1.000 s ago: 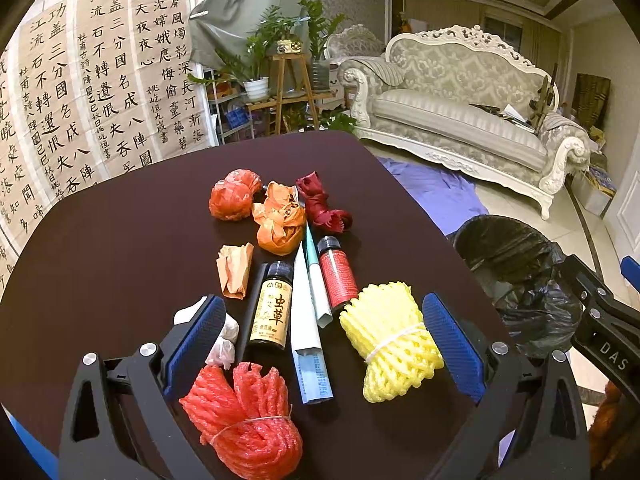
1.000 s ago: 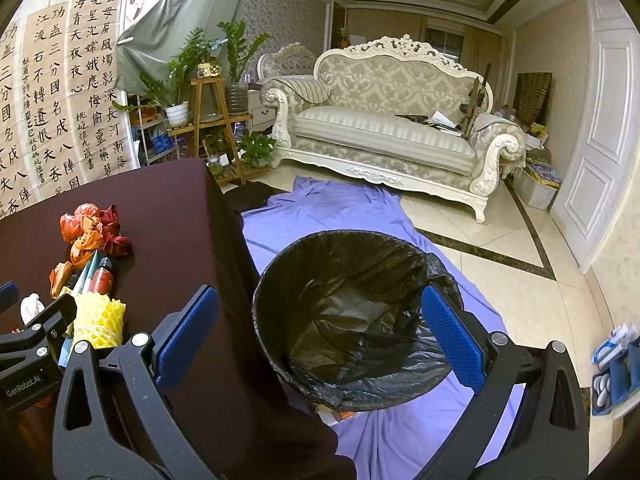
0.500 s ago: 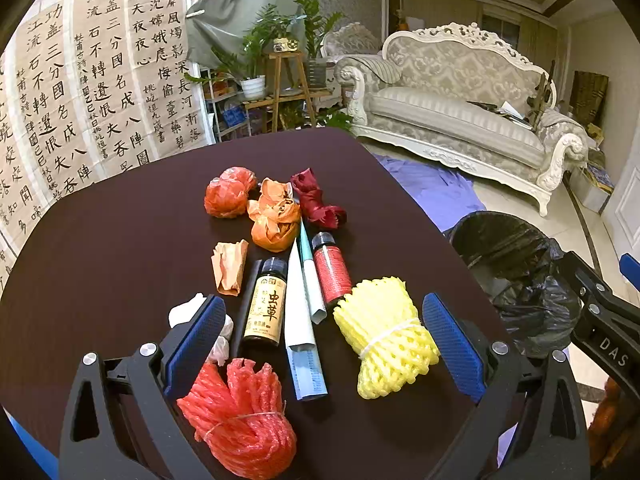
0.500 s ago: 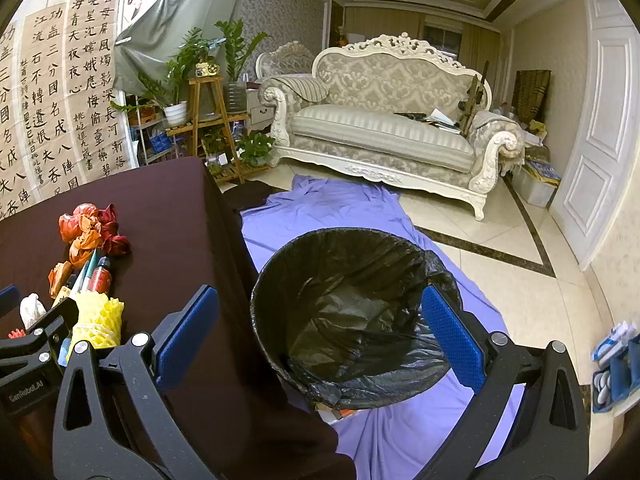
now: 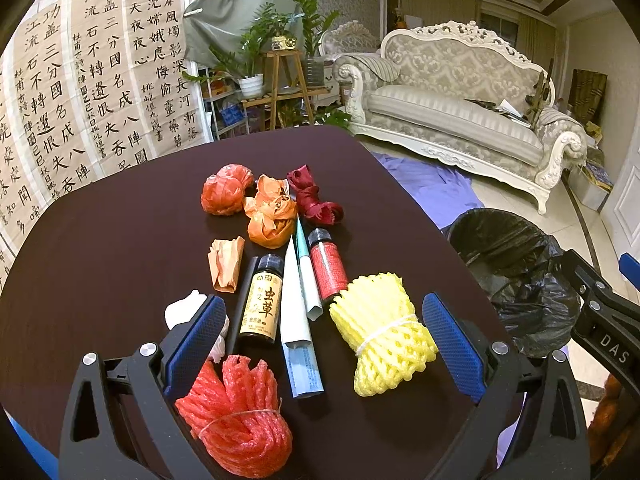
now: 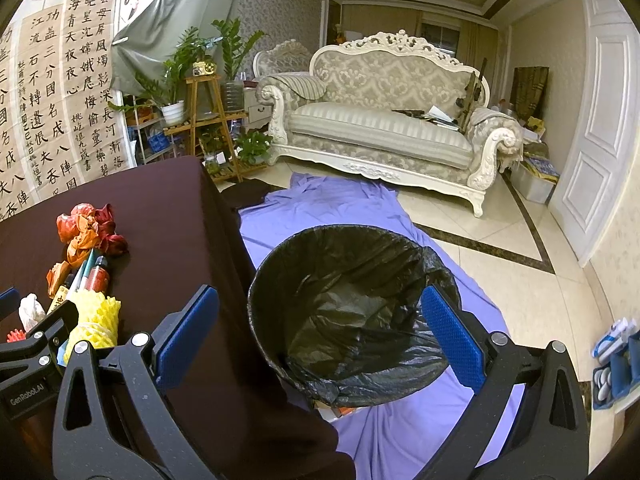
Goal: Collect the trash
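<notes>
- Trash pile [image 5: 276, 276] is spread on the table [image 5: 100, 248].
- Two foam nets [image 5: 382, 332] are laid nearest the camera, bottles [image 5: 262, 300] behind them, crumpled bags [image 5: 270, 218] farthest.
- Bin [image 6: 348, 312] is placed on the floor cloth [image 6: 320, 204], right of the table.
- Sofa [image 6: 384, 120] is seen behind the bin.

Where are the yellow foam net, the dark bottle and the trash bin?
yellow foam net [image 5: 384, 332], left wrist view, on its middle by the string.
dark bottle [image 5: 263, 300], left wrist view, on its label.
trash bin [image 6: 352, 316], right wrist view, on the black liner inside.

Wrappers, bottles, foam nets [image 5: 382, 334] clustered on dark table [image 5: 100, 248] — black-lined bin [image 6: 352, 312] beside, open
</notes>
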Motion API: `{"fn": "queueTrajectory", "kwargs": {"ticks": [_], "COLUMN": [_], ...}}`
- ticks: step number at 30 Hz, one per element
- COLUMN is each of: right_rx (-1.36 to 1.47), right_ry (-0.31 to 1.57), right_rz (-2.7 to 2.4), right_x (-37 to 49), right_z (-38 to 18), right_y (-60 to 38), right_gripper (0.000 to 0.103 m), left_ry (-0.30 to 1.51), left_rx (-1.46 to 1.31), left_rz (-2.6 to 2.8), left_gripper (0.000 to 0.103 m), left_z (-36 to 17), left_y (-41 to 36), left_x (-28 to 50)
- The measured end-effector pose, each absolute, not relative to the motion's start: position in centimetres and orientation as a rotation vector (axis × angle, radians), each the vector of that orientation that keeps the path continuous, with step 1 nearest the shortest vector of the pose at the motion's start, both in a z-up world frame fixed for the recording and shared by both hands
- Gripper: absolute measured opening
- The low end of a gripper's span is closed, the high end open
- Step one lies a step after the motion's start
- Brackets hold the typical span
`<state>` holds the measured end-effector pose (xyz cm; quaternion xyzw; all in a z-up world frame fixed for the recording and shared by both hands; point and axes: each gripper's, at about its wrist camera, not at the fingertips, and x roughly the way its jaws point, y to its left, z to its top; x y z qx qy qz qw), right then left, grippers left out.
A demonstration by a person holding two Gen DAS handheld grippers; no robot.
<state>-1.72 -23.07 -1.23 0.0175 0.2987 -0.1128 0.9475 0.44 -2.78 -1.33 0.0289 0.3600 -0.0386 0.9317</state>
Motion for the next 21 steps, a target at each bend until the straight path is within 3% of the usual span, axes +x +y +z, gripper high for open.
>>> {"fn": "queueTrajectory", "kwargs": {"ticks": [21], "right_rx": [0.042], "right_ry": [0.616], "right_rz": [-0.229], "right_x": [-2.20], "right_z": [-1.71], "right_y": [-23.19], "right_gripper": [0.099], "left_ry": [0.734], "left_rx": [0.062], "left_rz": [-0.081], "left_gripper": [0.096], "left_z": [-1.39], "left_y": [-3.05], "left_x": [0.30]}}
